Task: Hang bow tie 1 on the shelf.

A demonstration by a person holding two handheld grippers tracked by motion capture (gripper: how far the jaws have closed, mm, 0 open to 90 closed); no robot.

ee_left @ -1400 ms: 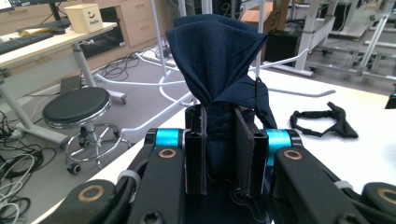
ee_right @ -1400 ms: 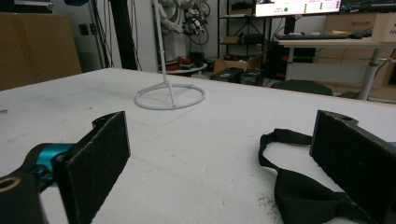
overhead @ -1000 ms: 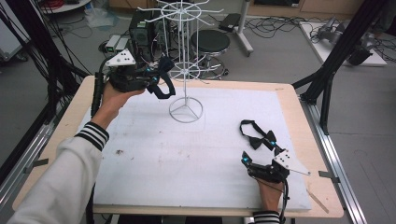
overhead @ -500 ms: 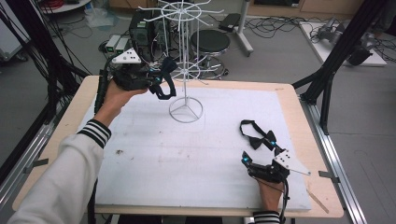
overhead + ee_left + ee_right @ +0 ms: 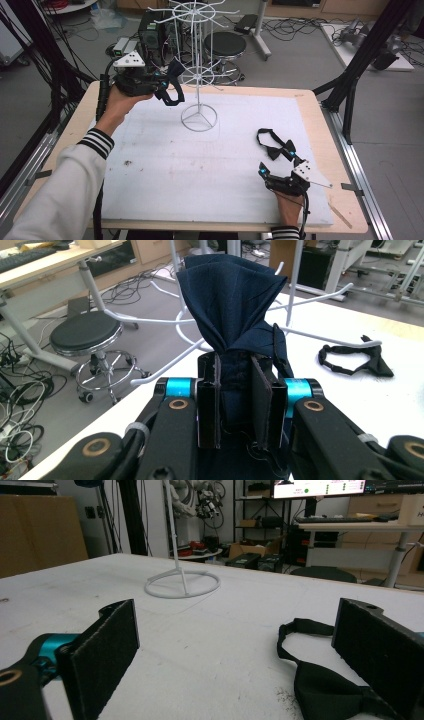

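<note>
Navy cloth [image 5: 235,300], pinched between jaws, looks black from above.

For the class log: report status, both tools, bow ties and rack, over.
Left tool shut on navy bow tie, raised beside white rack. Right tool open, low by black bow tie. Rack arms close ahead.

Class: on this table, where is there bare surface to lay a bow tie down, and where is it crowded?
Free: the wide white mat between the rack's ring base and the near edge, left of the right tool. Crowded: by the black bow tie at that tool, and round the rack where the left tool holds a navy bow tie.
</note>
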